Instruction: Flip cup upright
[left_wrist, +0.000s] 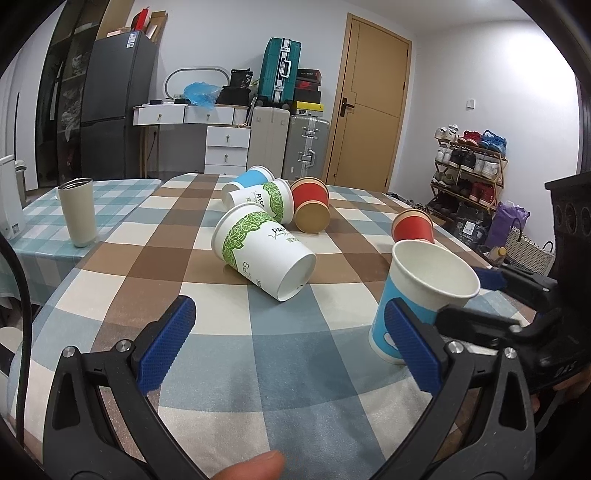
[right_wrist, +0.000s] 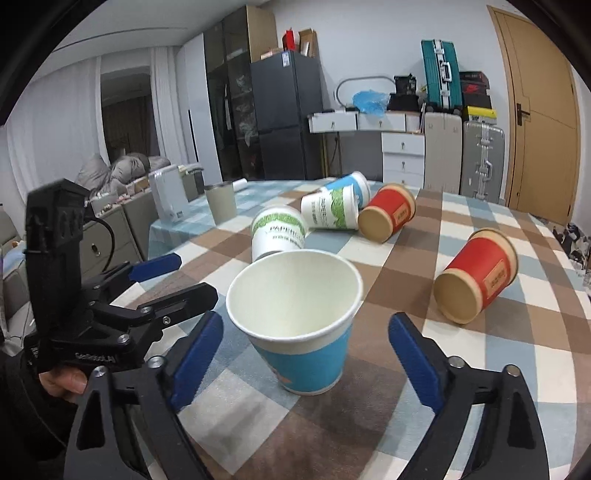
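Blue paper cup stands upright between the right gripper's wide-spread fingers, untouched.

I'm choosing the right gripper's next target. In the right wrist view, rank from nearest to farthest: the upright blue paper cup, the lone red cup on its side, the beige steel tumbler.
1. Upright blue paper cup: between the right gripper fingers.
2. Lone red paper cup on its side: ahead, right.
3. Beige steel tumbler: far left, standing on the teal checked tablecloth.
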